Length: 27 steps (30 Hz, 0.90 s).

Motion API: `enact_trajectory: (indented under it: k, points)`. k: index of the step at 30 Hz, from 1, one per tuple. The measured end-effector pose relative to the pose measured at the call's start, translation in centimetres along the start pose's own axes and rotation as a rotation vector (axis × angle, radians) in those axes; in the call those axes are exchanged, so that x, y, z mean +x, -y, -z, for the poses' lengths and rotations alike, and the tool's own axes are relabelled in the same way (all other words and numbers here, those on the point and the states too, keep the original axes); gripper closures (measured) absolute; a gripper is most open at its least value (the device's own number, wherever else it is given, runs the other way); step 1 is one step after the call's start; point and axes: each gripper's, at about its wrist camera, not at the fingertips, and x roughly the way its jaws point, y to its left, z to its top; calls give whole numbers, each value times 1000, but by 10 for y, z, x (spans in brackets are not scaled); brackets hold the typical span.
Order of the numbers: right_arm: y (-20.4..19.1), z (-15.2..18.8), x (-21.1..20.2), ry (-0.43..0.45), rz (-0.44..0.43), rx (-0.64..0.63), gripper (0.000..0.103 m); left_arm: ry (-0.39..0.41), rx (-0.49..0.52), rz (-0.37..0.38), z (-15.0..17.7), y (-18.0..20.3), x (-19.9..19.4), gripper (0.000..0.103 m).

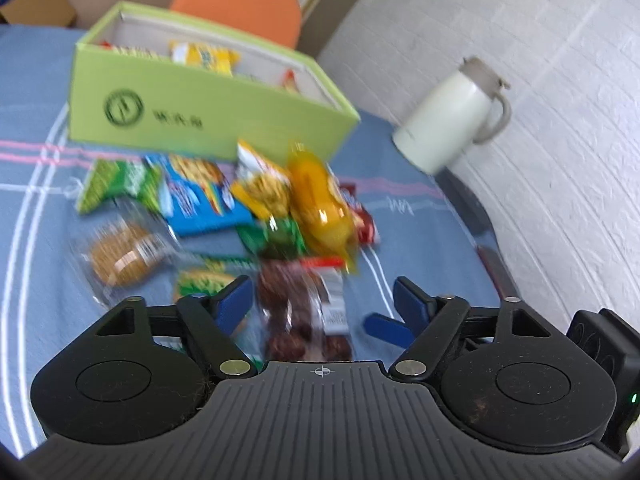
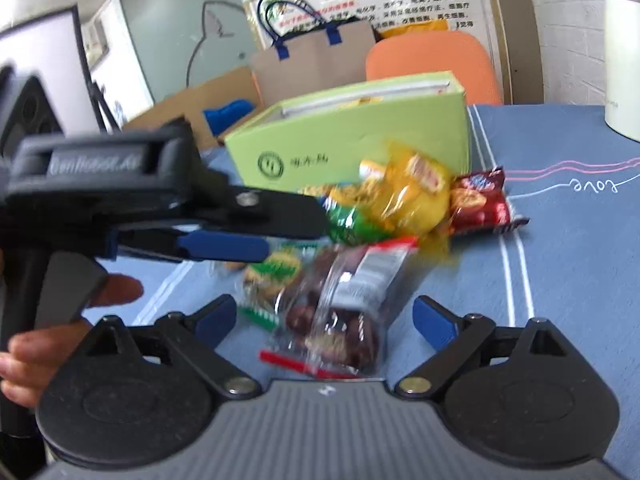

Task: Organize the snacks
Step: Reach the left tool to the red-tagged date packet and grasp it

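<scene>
Clear-wrapped brown snacks (image 1: pixel 304 312) lie between the wide, empty jaws of the left gripper (image 1: pixel 320 304) and right gripper (image 2: pixel 324 320), near the green box (image 1: pixel 192 108) on the blue-clothed table (image 1: pixel 432 240).

The tablecloth (image 1: pixel 420 240) is blue woven cloth, matt, with stitched white and pink lines. The far green box (image 1: pixel 208 120) looks like smooth matt cardboard. The snack packets (image 1: pixel 316 204) are glossy plastic film; the near bag of dark fruit (image 2: pixel 340 312) is clear and crinkled. At right the jug (image 1: pixel 444 120) has a smooth satin finish. The wall (image 1: pixel 540 80) is rough and white. The gripper bodies are matt black plastic with ribbed grey tops, shiny metal pins and blue fingers (image 2: pixel 434 322).
</scene>
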Motion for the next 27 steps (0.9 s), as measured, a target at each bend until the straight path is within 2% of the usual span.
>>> enact_trajectory:
  k: [2,4,6,10,13,21,23,24,27]
  points:
    - [-6,4,5,-23,10,-32,9,-31,35,5,1,5,10,57]
    - [-10,8,11,-34,13,-41,9,-63,42,-50,3,7,21,65]
    - [-13,8,15,-33,31,-66,9,-80,71,-97,6,8,28,69]
    - [-14,8,12,-45,7,-82,9,-114,61,-69,10,4,27,72]
    - [-16,14,6,-49,15,-91,9,-117,70,-70,17,9,25,72]
    - [-21,31,-7,-24,85,-137,9,-114,155,-105,45,37,27,61]
    - [-19,34,-8,-16,94,-131,6,-117,167,-111,47,40,27,61]
    - [-17,35,-8,-11,98,-120,1,-119,163,-108,47,40,27,61]
    - [-14,40,-10,21,97,-110,1,-118,147,-105,48,39,26,62]
